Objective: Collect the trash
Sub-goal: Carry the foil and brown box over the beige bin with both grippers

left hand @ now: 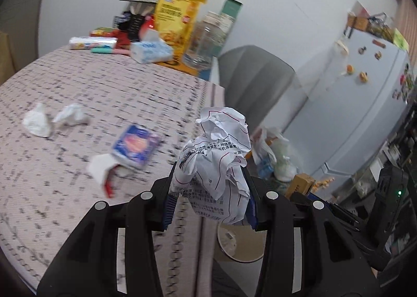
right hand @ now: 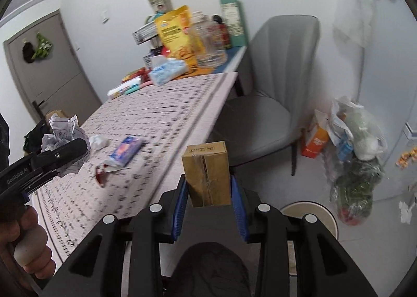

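right view alone shows held box (right hand: 207,174), bin (right hand: 310,215) perhaps

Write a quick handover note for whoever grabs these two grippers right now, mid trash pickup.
Left gripper: shut on the crumpled printed paper.
Right gripper: shut on the small cardboard box.
Bin: on the floor by the table's edge, below both loads.
Done: two pieces lifted off the table; neither dropped yet.
Left: two white tissue wads, the blue packet and the torn red-and-white wrapper lie on the tablecloth.
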The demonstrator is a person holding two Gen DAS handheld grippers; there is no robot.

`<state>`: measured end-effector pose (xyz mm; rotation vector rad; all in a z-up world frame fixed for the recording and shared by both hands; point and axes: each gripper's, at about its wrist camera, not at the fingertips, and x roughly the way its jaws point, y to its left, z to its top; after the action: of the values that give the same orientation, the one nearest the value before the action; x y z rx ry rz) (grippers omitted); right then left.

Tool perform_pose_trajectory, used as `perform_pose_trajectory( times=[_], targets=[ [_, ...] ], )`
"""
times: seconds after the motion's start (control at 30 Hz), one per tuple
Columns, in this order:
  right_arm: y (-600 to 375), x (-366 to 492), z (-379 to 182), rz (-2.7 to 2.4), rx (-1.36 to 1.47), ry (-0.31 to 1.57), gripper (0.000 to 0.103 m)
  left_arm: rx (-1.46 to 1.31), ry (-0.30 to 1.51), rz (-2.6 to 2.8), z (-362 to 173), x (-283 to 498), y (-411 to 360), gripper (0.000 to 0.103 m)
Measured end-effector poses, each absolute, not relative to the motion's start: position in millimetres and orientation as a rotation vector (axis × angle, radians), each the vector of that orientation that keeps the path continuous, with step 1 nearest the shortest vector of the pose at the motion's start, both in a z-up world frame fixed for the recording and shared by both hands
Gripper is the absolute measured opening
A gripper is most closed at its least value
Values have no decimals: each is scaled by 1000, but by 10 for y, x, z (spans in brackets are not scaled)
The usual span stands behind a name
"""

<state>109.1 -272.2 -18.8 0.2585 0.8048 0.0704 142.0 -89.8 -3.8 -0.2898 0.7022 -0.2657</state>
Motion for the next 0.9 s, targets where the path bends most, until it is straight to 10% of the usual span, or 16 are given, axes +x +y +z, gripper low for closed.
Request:
perform_pose_trajectory(
  times=[0.9],
  targets=[
    [-4162,922,-1239,-171,472,917,33,-146,981,-432,-909,2101,-2410,43]
  ],
)
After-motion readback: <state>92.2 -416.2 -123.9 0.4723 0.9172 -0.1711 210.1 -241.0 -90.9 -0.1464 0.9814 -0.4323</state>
